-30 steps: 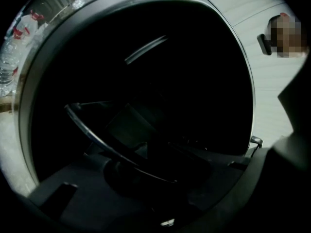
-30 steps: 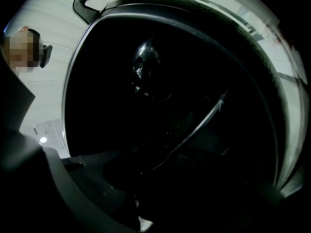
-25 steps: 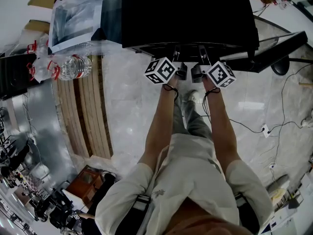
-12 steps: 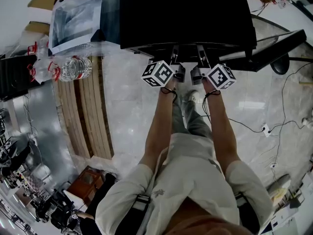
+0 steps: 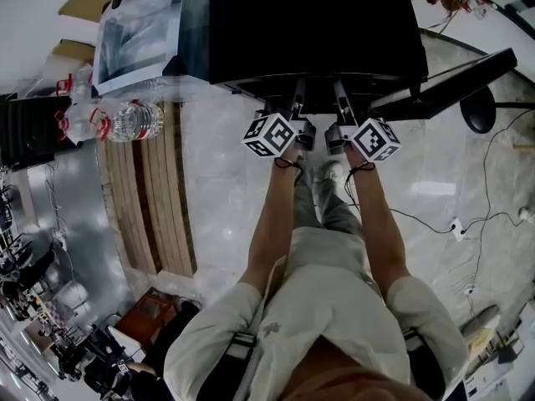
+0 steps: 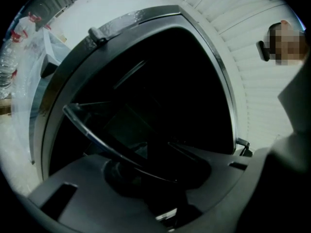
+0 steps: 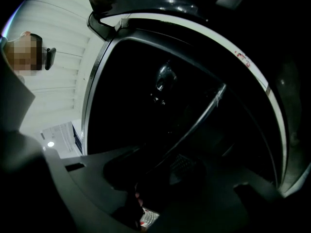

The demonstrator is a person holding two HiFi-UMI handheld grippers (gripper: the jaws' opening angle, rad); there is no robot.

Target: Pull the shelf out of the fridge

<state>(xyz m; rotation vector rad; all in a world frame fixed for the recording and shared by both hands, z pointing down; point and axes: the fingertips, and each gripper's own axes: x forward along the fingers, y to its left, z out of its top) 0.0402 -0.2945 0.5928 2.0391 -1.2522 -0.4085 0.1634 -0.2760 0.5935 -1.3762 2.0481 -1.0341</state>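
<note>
The black fridge [image 5: 313,23] stands open in front of me, and I look down on its top. Both grippers reach into its front opening side by side. In the left gripper view the shelf [image 6: 104,142] is a dark pane with a clear front rim, and my left gripper [image 6: 146,165] is shut on that rim. The right gripper [image 7: 163,174] is shut on the same rim [image 7: 201,118] further along. From the head view the left gripper [image 5: 297,100] and right gripper [image 5: 341,98] sit at the fridge's front edge, and the fridge top hides the shelf.
The open fridge door [image 5: 451,80] juts out to the right. A pack of water bottles [image 5: 125,119] and a wooden pallet [image 5: 155,195] lie to the left. Cables and a power strip [image 5: 456,224] cross the marble floor at the right. My feet [image 5: 322,174] stand below the grippers.
Both grippers have drawn back a little from the fridge toward my body, still shut on the shelf rim.
</note>
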